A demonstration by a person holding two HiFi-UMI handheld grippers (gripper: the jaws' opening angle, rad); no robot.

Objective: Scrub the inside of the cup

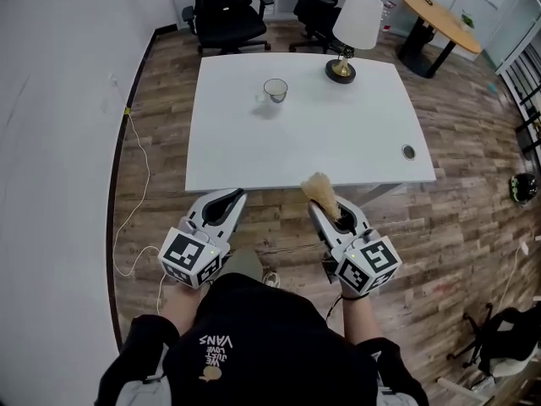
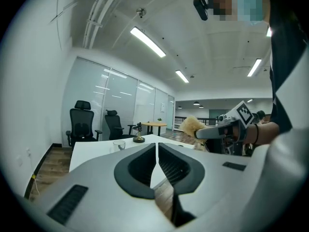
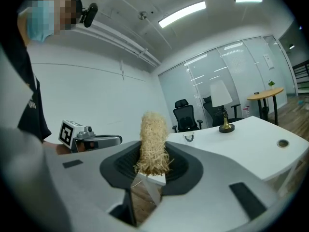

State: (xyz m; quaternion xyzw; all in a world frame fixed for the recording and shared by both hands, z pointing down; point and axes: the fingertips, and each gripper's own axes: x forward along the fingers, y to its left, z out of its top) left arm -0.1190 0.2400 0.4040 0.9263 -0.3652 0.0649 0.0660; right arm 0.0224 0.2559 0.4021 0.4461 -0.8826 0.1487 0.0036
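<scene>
The left hand-held gripper (image 1: 229,198) has its jaws pressed together on nothing. The right hand-held gripper (image 1: 327,213) pinches a straw-coloured scrubber (image 1: 319,189). Both hover at the white counter's (image 1: 321,138) near edge. The glass cup (image 1: 275,90) stands on the far side, left of a lamp (image 1: 351,32).

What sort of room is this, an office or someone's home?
Most likely an office meeting room: black wheeled office chairs behind a white rectangular table, glass partition walls and ceiling strip lights.
</scene>
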